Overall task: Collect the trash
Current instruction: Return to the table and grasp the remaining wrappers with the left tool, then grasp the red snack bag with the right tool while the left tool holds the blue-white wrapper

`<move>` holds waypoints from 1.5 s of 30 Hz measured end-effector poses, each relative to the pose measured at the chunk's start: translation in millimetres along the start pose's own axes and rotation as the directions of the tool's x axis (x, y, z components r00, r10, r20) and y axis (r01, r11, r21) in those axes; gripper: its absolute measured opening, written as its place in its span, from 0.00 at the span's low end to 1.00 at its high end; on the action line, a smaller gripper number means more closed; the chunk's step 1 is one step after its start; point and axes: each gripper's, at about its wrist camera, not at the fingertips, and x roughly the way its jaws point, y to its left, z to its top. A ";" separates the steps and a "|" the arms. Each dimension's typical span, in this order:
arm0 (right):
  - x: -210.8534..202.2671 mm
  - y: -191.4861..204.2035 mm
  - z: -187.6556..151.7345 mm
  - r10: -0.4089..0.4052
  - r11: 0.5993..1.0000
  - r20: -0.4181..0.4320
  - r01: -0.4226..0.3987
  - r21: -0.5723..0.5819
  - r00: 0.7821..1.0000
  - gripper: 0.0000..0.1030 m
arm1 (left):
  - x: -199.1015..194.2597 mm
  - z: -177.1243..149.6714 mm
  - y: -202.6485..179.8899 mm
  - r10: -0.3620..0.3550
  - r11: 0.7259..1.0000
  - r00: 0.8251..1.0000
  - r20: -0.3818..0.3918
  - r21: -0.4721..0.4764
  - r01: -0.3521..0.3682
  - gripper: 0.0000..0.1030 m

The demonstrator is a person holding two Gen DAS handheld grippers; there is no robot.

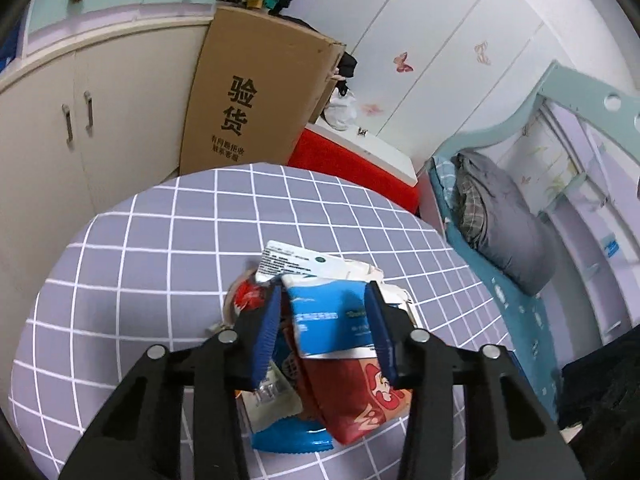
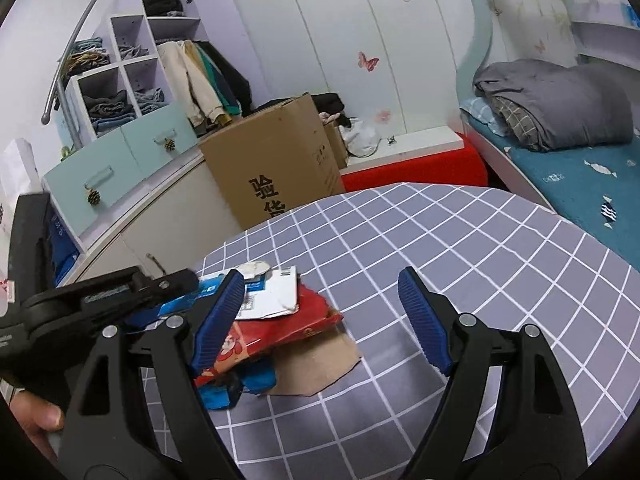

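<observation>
A heap of wrappers lies on the round table with the grey checked cloth (image 1: 160, 260). My left gripper (image 1: 323, 289) is over the heap, its blue pads pressed on both sides of a blue-and-white wrapper (image 1: 332, 320). A red cartoon snack bag (image 1: 360, 396) and a white packet (image 1: 304, 260) lie around it. In the right wrist view my right gripper (image 2: 320, 275) stands open just right of the heap, nothing between its fingers. The red bag (image 2: 280, 328), a white card (image 2: 272, 292) and a brown cardboard scrap (image 2: 320, 368) show there.
Behind the table stand a tall cardboard box (image 1: 256, 92), a red-sided bench (image 1: 352, 160) and cream cabinets (image 1: 60, 120). A bed with a folded grey quilt (image 1: 500, 220) runs along the right. A hand (image 2: 40, 420) shows at the lower left.
</observation>
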 end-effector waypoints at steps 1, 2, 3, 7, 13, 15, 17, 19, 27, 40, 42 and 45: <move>0.8 1.6 -1.4 0.000 1.000 -0.008 0.000 -0.008 1.000 0.76 | 0.2 -0.2 -0.5 -0.002 1.000 1.000 0.007 -0.001 0.002 0.30; 1.2 2.3 -2.1 -0.001 1.000 -0.011 0.001 -0.012 1.000 0.76 | -0.5 -0.1 -0.8 -0.011 1.000 1.000 0.012 -0.010 0.011 0.26; 1.2 3.5 -2.9 -0.002 1.000 -0.012 0.002 -0.018 1.000 0.76 | -2.8 -0.4 -0.6 -0.036 0.999 0.999 0.019 -0.019 0.036 0.21; 2.0 4.0 -2.6 -0.012 1.000 -0.010 0.012 -0.027 1.000 0.76 | -17.4 -2.7 -6.2 -0.091 0.996 0.995 0.048 0.010 0.090 0.14; 0.3 2.9 -4.9 0.008 1.000 -0.008 -0.008 -0.026 1.000 0.76 | -47.6 -14.1 -8.6 -0.182 0.983 0.977 0.115 0.037 0.179 0.08; -3.0 2.8 -5.7 0.015 0.999 0.002 -0.015 -0.028 1.000 0.76 | -59.9 -17.4 -5.0 -0.193 0.981 0.971 0.144 0.028 0.191 0.06; -4.1 3.4 -5.7 0.027 0.999 0.004 -0.027 -0.030 1.000 0.76 | -74.3 -19.6 -1.2 -0.208 0.978 0.962 0.177 0.023 0.208 0.05; -4.5 4.1 -6.5 0.044 0.999 -0.001 -0.044 -0.027 0.999 0.76 | -89.8 -20.4 6.3 -0.216 0.976 0.954 0.206 0.012 0.218 0.05; -8.6 38.2 -15.2 0.067 0.985 -0.035 -0.072 -0.154 0.997 0.76 | -145.1 -26.6 49.4 -0.151 0.987 0.950 0.274 -0.016 0.162 0.04; 32.1 109.8 -45.9 -0.102 0.918 -0.174 0.025 -0.397 0.980 0.76 | -147.5 -48.7 76.6 0.067 0.995 0.974 0.215 0.061 -0.082 0.05; 36.8 112.3 -47.6 -0.123 0.911 -0.183 0.038 -0.410 0.976 0.75 | -144.2 -51.3 76.2 0.084 0.992 0.968 0.238 0.076 -0.105 0.05; 40.9 112.5 -48.5 -0.159 0.903 -0.186 0.067 -0.424 0.970 0.59 | -137.7 -50.6 74.4 0.072 0.992 0.976 0.206 0.090 -0.093 0.08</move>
